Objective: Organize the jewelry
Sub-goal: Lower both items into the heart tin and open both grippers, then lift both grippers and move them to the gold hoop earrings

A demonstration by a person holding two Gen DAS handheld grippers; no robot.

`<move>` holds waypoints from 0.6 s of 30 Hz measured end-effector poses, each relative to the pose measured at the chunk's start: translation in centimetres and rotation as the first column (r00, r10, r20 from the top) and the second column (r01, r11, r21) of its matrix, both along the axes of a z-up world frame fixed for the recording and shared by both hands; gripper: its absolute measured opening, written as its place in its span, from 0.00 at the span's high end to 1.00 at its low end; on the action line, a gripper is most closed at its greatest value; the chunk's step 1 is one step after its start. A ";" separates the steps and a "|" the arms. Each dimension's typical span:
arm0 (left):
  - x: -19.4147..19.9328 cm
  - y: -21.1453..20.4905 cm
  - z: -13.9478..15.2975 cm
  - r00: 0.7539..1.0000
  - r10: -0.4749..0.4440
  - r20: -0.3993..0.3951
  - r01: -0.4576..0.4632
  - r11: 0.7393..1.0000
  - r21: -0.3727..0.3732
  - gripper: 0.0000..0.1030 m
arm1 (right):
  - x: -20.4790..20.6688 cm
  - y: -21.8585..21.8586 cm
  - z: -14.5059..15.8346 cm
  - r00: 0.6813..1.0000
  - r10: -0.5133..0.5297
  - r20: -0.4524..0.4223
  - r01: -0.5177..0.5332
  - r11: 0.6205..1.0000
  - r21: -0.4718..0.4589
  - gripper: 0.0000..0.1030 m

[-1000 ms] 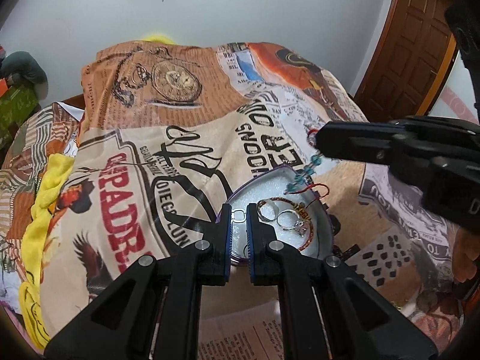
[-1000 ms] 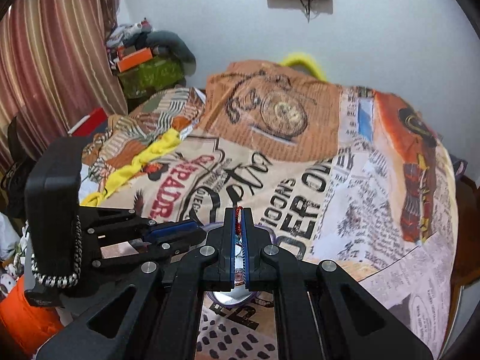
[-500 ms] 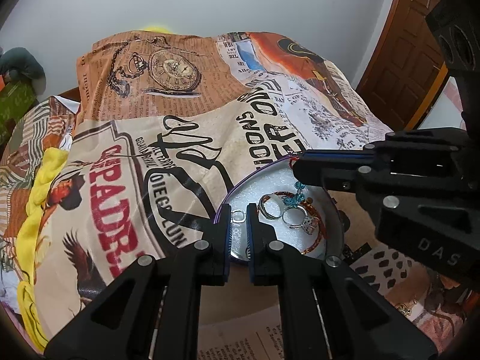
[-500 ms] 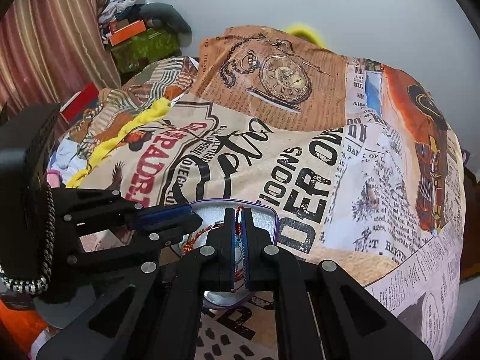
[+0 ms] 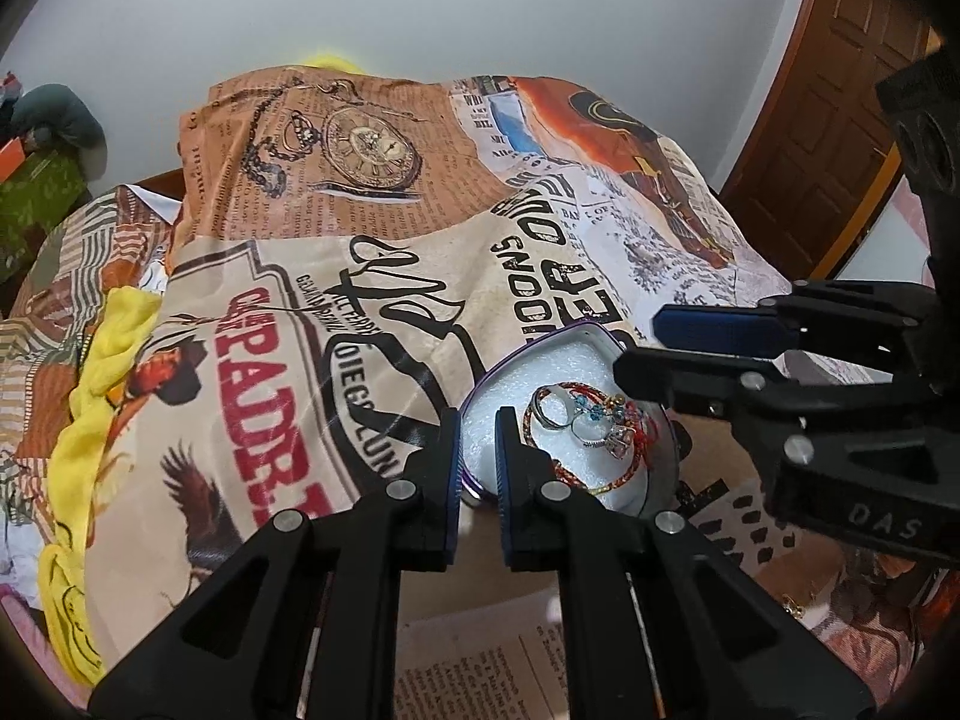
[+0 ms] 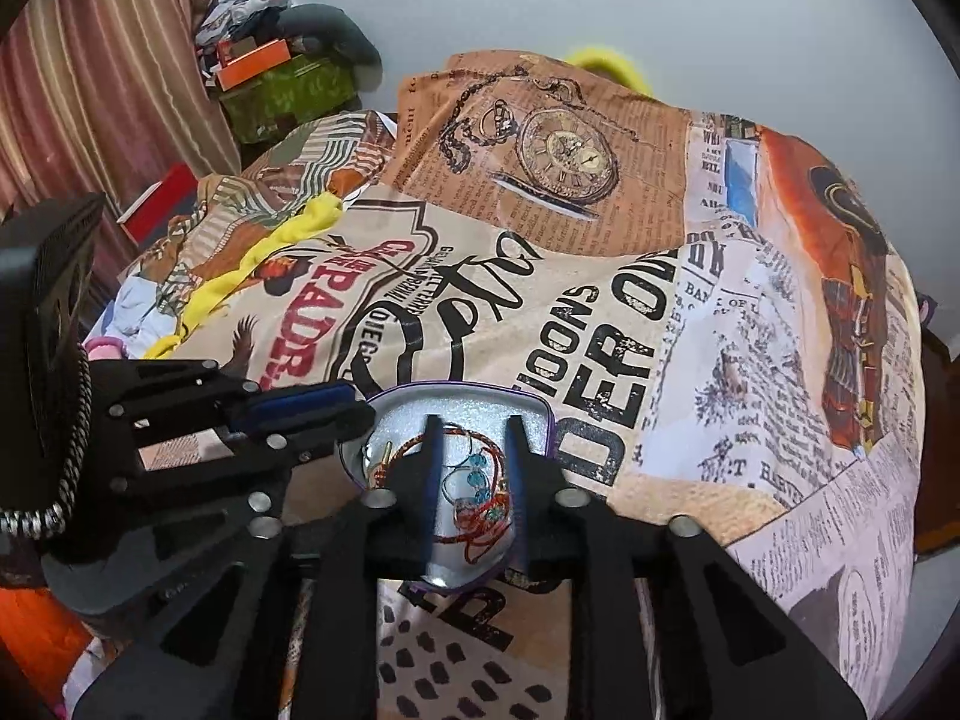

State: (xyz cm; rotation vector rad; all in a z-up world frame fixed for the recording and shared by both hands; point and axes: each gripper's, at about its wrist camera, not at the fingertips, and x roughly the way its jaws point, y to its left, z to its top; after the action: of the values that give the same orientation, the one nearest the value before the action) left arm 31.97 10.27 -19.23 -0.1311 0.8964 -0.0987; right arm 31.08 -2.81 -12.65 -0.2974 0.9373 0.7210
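A silver tin (image 5: 540, 372) with a purple rim and white foam lies on the bed. It holds rings (image 5: 585, 429), a red bangle (image 5: 600, 480) and a red-thread bracelet with teal beads (image 6: 477, 462). My left gripper (image 5: 478, 420) stands at the tin's near corner with the rim in its narrow gap, and its jaws are easing open. My right gripper (image 6: 474, 426) hovers over the tin (image 6: 468, 402) with its jaws opening. The teal-bead bracelet lies below and between its fingers, free of the pads. The left wrist view shows the right gripper (image 5: 636, 345) reaching in from the right.
A printed bedspread (image 5: 372, 228) covers the bed, with a yellow cloth (image 5: 108, 372) bunched at its left edge. A small gold piece (image 5: 792, 624) lies near the tin on the right. Boxes and clothes (image 6: 276, 72) pile up by the striped curtain. A brown door (image 5: 840, 108) stands at right.
The right gripper came down over the tin with the teal-bead bracelet pinched, then parted its jaws, and the bracelet now rests in the tin. The left gripper stayed at the rim.
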 end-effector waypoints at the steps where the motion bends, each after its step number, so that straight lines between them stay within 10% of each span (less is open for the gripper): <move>1: -0.2 0.0 0.2 1.000 0.004 0.003 -0.004 1.000 0.001 0.87 | -0.2 -0.1 0.2 1.000 0.001 0.008 -0.001 1.000 0.001 0.71; 18: -5.2 -1.0 5.5 0.996 0.006 0.085 -0.009 0.999 0.036 0.71 | -5.1 -4.0 5.6 0.993 -0.035 0.114 0.027 0.997 0.075 0.68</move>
State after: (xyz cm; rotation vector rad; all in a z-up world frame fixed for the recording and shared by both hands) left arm 26.76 9.25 -13.69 -0.0957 0.8127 -0.0803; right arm 25.99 -6.84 -7.01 -0.2565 0.8030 0.7005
